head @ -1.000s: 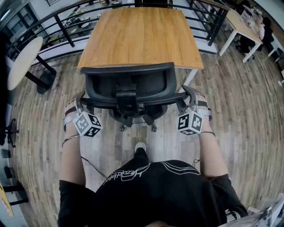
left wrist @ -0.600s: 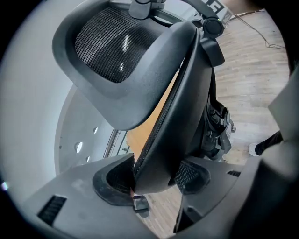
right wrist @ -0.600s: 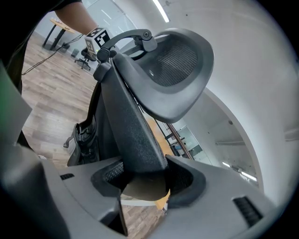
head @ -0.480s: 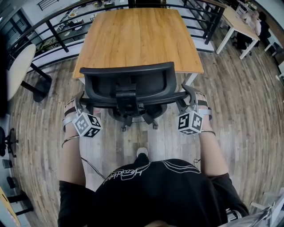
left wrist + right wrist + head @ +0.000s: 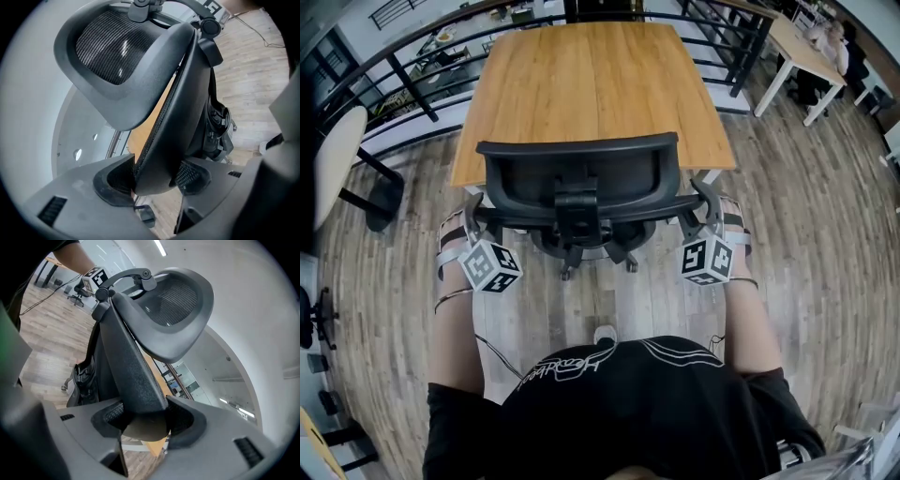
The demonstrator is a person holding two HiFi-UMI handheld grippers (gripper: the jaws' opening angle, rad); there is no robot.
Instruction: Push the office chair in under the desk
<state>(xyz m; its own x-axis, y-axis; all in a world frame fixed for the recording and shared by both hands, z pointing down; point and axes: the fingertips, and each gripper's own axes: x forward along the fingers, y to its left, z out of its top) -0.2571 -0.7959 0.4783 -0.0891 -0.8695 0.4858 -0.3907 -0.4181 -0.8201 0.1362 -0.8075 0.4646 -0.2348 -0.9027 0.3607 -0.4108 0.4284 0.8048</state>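
Both left tongs (image 5: 473, 218) and right tongs (image 5: 705, 201) clamp the backrest of the black mesh office chair (image 5: 578, 178) mid-push; next, drive evenly under the wooden bench (image 5: 591, 84).

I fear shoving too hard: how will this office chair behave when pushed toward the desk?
Castors on smooth wood floor: probably rolls easily. The left gripper and right gripper clamp the backrest, so uneven pushing may swivel it.

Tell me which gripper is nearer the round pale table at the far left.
Left. The left gripper grips the chair back at its edge on the round table side. The right gripper grips the far edge, with the chair back between.
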